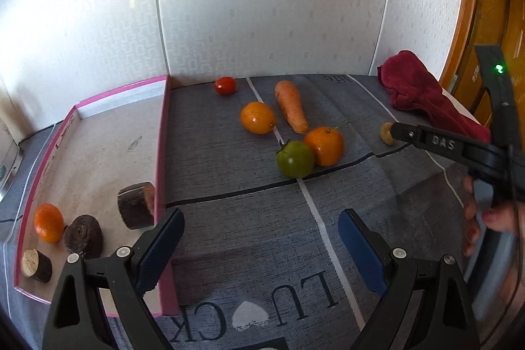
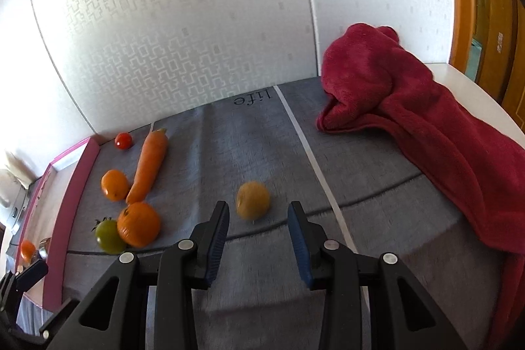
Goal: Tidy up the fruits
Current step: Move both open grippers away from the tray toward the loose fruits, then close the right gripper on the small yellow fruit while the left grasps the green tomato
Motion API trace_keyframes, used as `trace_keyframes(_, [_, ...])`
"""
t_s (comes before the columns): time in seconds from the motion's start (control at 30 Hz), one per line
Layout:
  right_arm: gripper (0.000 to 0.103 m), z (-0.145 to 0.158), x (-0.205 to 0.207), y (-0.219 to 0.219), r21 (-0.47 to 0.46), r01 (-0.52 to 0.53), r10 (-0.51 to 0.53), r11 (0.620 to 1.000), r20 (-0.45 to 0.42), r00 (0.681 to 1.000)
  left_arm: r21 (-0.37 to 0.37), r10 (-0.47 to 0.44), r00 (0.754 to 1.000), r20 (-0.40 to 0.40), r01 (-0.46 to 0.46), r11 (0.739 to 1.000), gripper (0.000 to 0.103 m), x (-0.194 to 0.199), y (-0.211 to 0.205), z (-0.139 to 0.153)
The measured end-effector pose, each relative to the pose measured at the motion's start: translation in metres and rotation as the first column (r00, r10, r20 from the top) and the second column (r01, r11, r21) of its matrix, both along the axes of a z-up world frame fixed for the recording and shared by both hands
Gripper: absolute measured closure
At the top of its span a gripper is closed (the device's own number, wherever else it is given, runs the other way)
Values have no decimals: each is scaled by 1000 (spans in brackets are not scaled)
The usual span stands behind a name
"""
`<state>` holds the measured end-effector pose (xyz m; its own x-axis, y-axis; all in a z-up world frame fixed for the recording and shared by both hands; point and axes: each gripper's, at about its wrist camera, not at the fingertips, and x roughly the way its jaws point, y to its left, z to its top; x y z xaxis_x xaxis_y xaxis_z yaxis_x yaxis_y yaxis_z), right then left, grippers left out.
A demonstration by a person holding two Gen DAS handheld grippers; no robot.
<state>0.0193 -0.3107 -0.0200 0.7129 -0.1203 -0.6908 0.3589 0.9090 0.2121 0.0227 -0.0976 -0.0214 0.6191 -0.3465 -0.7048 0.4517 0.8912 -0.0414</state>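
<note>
On the grey mat lie a red tomato (image 1: 225,85), a carrot (image 1: 292,106), two oranges (image 1: 258,117) (image 1: 324,145), a green tomato (image 1: 295,158) and a small yellow-brown fruit (image 2: 253,199). My right gripper (image 2: 259,212) is open just in front of that fruit, which lies between and slightly beyond its fingertips, apart from them. The fruit also shows in the left wrist view (image 1: 386,133), half hidden behind the right gripper. My left gripper (image 1: 261,220) is open and empty, above the mat beside the pink tray (image 1: 160,153). The tray holds an orange (image 1: 49,222) and three dark cut pieces (image 1: 136,205).
A red towel (image 2: 426,120) lies heaped at the right, over the mat's edge. A patterned wall stands behind the mat. A wooden door (image 1: 492,22) is at the far right. The tray's upright pink wall is close to my left finger (image 1: 160,248).
</note>
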Motion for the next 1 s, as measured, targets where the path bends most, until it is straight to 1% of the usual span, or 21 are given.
trace_keyframes(0.17, [66,-6,17,5,-9,-12,12,1000,-18,1000,-11,4,1000,-23,-4,1000,8,5,-1,-3])
trace_keyframes(0.27, [67,-13,23,10,-25,-21,20,999,-45,999,-19,8,999,-31,-8,1000,8,7,-2,-4])
trace_keyframes(0.37, [69,-13,26,8,-2,-15,15,1000,-38,999,-24,8,999,-35,-9,1000,8,9,-2,-5])
trace_keyframes(0.4, [70,-13,27,8,1,-15,15,1000,-41,999,-27,7,999,-38,-8,1000,8,9,-2,-5])
trace_keyframes(0.43, [75,-13,28,8,-1,-15,15,1000,-41,999,-30,6,999,-41,-8,1000,8,10,-2,-5])
trace_keyframes(0.47, [78,-13,29,10,-3,-17,17,1000,-46,999,-32,4,999,-44,-6,999,8,11,-3,-5])
trace_keyframes(0.63, [78,-12,29,13,-28,-3,2,1000,-55,998,-20,-12,1000,-26,12,1000,8,15,-11,-5])
trace_keyframes(0.77, [78,-12,26,11,-10,19,-19,1000,-49,999,-26,-28,999,-40,27,999,9,20,-16,-8])
trace_keyframes(1.0, [78,-10,25,12,-27,35,-36,999,-51,998,-27,-22,998,-58,21,999,20,31,-19,-13])
